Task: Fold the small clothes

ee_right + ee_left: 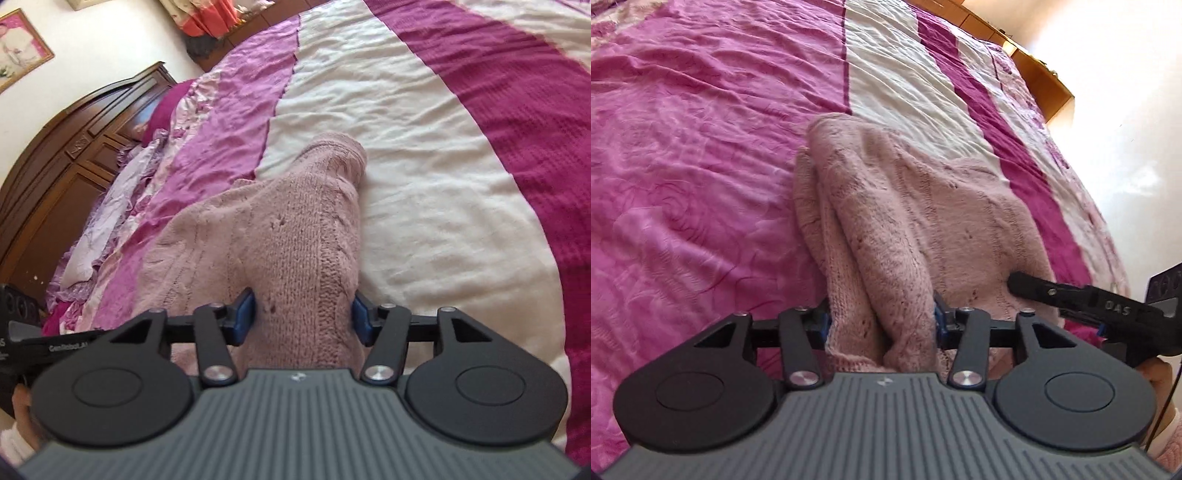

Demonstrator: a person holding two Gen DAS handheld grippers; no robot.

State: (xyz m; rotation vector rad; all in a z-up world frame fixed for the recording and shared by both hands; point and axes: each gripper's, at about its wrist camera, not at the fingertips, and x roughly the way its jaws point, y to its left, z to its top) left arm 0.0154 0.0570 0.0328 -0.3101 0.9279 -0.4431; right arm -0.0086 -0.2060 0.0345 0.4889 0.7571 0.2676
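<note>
Centre of both wrist views: pink knit garment (923, 206) lay on the striped bedspread (701, 166), near edge bunched. Left gripper (882, 325) and right gripper (303, 317) each pinched a fold of it. Best to lift both evenly, keep edge taut, lay it flat across.

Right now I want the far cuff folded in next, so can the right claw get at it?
Probably not yet: the right claw looks shut on the pink sweater, so it must let go first. The cuff lies uncovered ahead.
</note>
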